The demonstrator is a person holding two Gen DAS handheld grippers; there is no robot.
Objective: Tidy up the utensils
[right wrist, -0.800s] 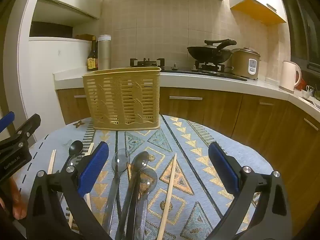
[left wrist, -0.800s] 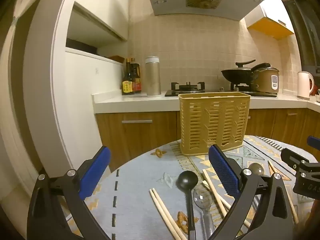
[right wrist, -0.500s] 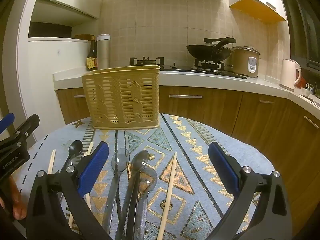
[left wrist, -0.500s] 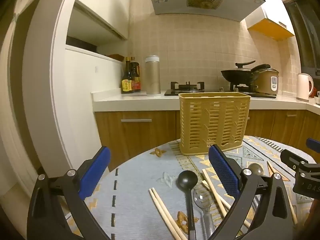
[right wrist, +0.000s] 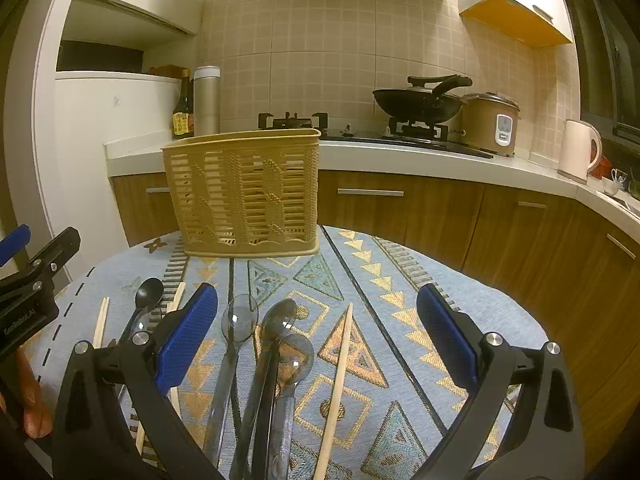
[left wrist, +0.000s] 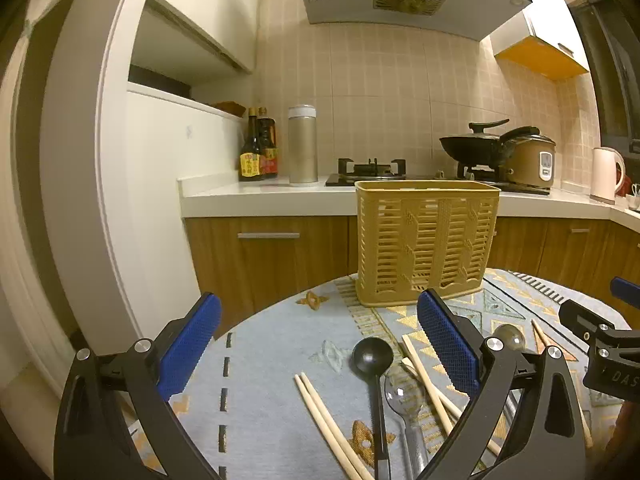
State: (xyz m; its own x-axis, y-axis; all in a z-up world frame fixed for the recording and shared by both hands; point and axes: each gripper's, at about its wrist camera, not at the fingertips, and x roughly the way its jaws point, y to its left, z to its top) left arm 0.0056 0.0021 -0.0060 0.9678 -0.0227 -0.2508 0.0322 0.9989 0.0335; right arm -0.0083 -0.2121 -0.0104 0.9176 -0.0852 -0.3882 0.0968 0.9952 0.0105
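Nothing much has shifted since the earlier frames: both grippers hover where they were, and the utensils lie as before.

Loose on the patterned tablecloth (right wrist: pixel 400 292) I count one black spoon (left wrist: pixel 372 356), four clear smoky spoons and several wooden chopsticks. Seen from the right wrist, three clear spoons (right wrist: pixel 276 344) lie side by side at 6 o'clock from the basket, bowls toward it, with a single chopstick (right wrist: pixel 340 376) just at their 3 o'clock. From the left wrist, the black spoon has a fourth clear spoon (left wrist: pixel 402 392) touching at its 4 o'clock, a pair of chopsticks (left wrist: pixel 324 420) at its 7 o'clock, and another pair (left wrist: pixel 424 376) at its 3 o'clock; one more shows farther right.

At 12 o'clock, at the table's far edge, one yellow slotted basket (right wrist: pixel 244 192) stands upright.

Both the left gripper (left wrist: pixel 318 340) and the right gripper (right wrist: pixel 318 332) have their blue-padded fingers spread wide, released, grasping nothing.

Beyond, the counter (right wrist: pixel 400 156) carries two sauce bottles, one steel canister, a wok, a rice cooker and a kettle.
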